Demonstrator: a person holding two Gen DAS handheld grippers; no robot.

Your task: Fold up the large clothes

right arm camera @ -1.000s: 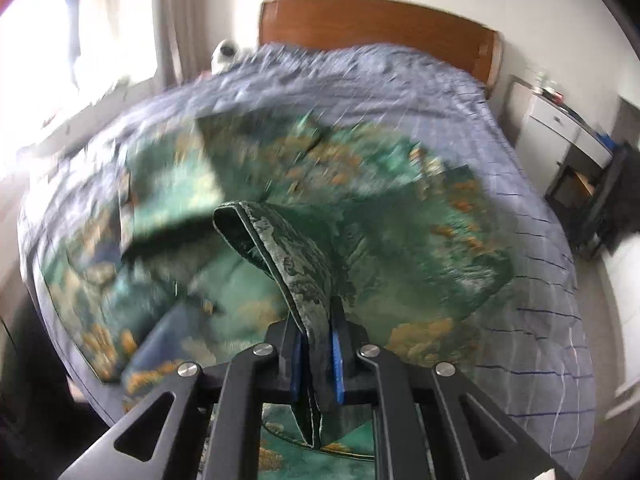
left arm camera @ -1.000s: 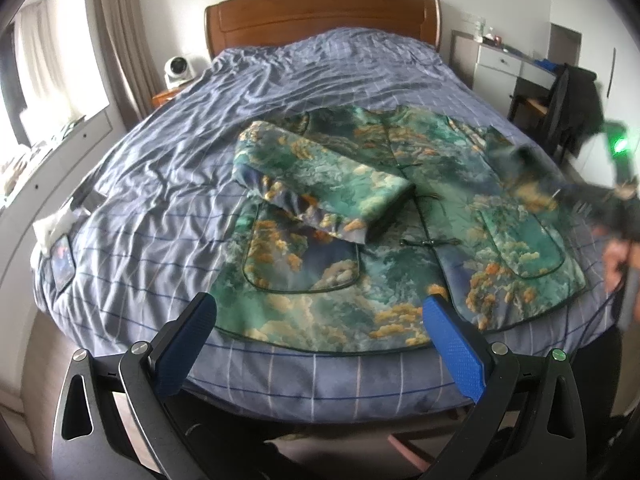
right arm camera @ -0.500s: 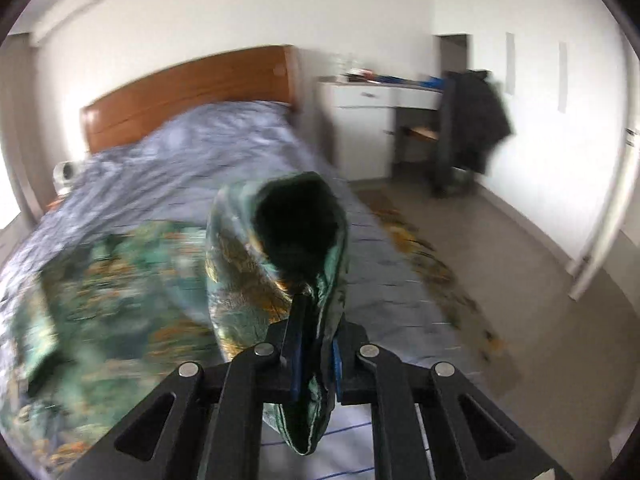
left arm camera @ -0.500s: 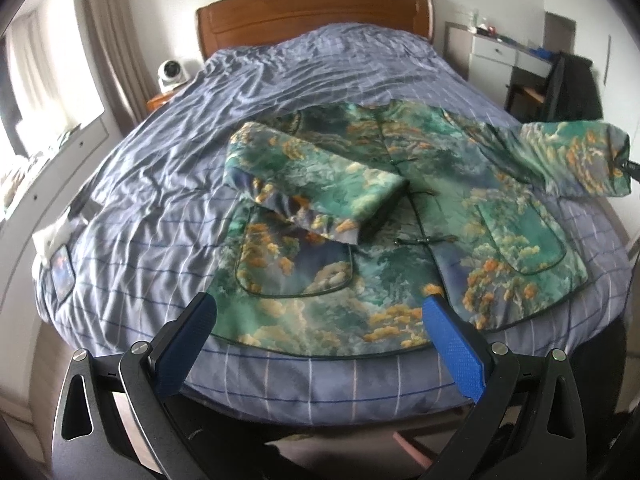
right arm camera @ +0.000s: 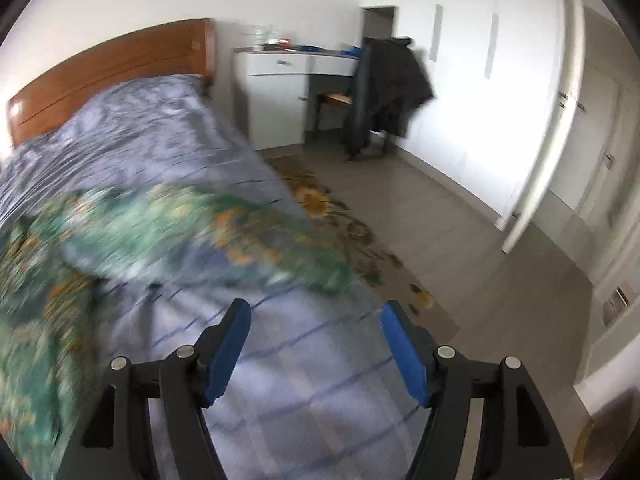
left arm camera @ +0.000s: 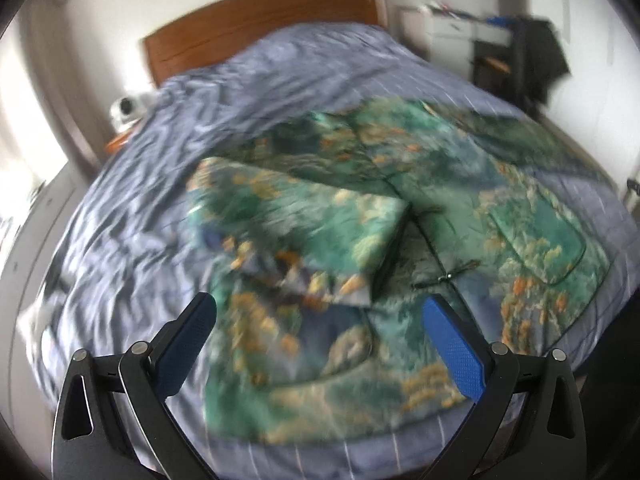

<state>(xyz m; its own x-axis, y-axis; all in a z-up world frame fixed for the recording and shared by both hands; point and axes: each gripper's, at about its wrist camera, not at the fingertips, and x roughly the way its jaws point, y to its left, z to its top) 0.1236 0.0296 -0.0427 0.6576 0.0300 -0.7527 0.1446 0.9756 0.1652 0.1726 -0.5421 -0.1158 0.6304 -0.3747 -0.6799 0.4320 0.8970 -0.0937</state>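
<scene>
A large green jacket [left arm camera: 460, 216] with an orange and blue landscape print lies spread front-up on the bed [left arm camera: 280, 80]. Its left sleeve [left arm camera: 296, 216] is folded across the chest. Its right sleeve [right arm camera: 224, 236] lies stretched out sideways toward the bed's right edge. My left gripper [left arm camera: 320, 320] is open and empty, hovering over the jacket's lower hem. My right gripper [right arm camera: 316, 328] is open and empty, just in front of the right sleeve's cuff [right arm camera: 332, 276], over the bare bedspread. Both views are blurred.
The blue checked bedspread [right arm camera: 320, 392] covers the bed, with a wooden headboard [left arm camera: 260, 24] behind. A patterned rug [right arm camera: 352, 232] and tiled floor lie right of the bed. A white desk [right arm camera: 288, 88] and a chair draped with dark clothes [right arm camera: 392, 92] stand by the wall.
My right gripper opened and let go of the right sleeve, which now lies stretched out on the bed. My left gripper moved forward over the jacket's hem, still open.
</scene>
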